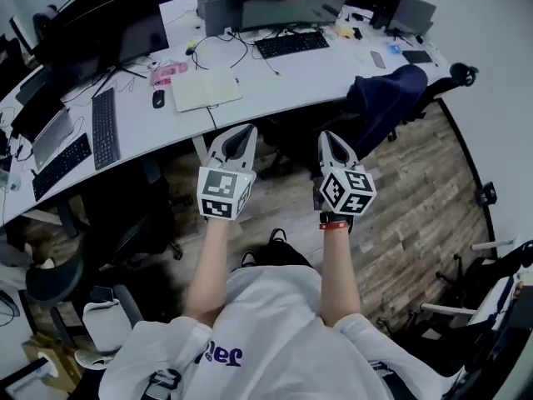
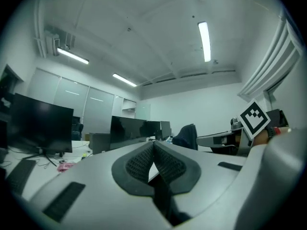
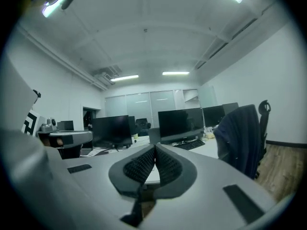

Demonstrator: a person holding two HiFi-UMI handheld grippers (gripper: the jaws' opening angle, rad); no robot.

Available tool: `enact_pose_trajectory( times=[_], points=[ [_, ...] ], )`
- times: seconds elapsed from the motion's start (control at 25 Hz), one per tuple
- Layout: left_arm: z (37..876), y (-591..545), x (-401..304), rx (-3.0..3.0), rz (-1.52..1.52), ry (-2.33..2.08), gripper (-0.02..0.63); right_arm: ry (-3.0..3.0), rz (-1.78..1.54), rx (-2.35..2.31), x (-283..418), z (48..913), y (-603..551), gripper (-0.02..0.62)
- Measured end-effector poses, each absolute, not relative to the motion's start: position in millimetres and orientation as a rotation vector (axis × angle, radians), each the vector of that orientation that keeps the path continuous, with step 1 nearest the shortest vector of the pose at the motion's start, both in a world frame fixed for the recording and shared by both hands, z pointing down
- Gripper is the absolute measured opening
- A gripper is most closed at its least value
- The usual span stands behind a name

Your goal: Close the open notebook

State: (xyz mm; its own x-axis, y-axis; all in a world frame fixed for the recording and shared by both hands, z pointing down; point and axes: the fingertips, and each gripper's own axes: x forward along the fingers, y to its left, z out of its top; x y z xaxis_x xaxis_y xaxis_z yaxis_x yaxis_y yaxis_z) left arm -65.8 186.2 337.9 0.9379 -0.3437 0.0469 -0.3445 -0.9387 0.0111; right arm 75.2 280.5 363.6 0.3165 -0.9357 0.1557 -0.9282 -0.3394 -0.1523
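Left gripper (image 2: 154,143) and right gripper (image 3: 155,148) closed, ribbed dark pads (image 2: 137,163) touching, pale flat notebook (image 1: 206,88), seemingly open

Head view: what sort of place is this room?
Most likely an open-plan office: a long white desk carries several monitors and keyboards, and an office chair with a dark jacket stands beside it.

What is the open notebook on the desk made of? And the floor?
The notebook looks like paper: pale, matte, flat pages with a fold line down the middle. The floor looks like wood planks, or maybe wood-look laminate: brown, streaky boards with visible seams and a faint sheen.
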Motion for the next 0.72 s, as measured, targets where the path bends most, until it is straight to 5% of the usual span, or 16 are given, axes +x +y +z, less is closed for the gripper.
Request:
enact_pose_trajectory(
  times=[0.36,0.72],
  points=[
    [377.1,86.0,-145.2,2.947,0.102,-0.906,0.02,2.13,-0.378,-2.256,-6.7,403.5,137.2,0.014],
    [367.0,-11.3,-138.6,2.857,0.093,-1.131,0.02,2.359,-0.374,-2.006,-14.2,387.7,7.6,0.014]
  ],
)
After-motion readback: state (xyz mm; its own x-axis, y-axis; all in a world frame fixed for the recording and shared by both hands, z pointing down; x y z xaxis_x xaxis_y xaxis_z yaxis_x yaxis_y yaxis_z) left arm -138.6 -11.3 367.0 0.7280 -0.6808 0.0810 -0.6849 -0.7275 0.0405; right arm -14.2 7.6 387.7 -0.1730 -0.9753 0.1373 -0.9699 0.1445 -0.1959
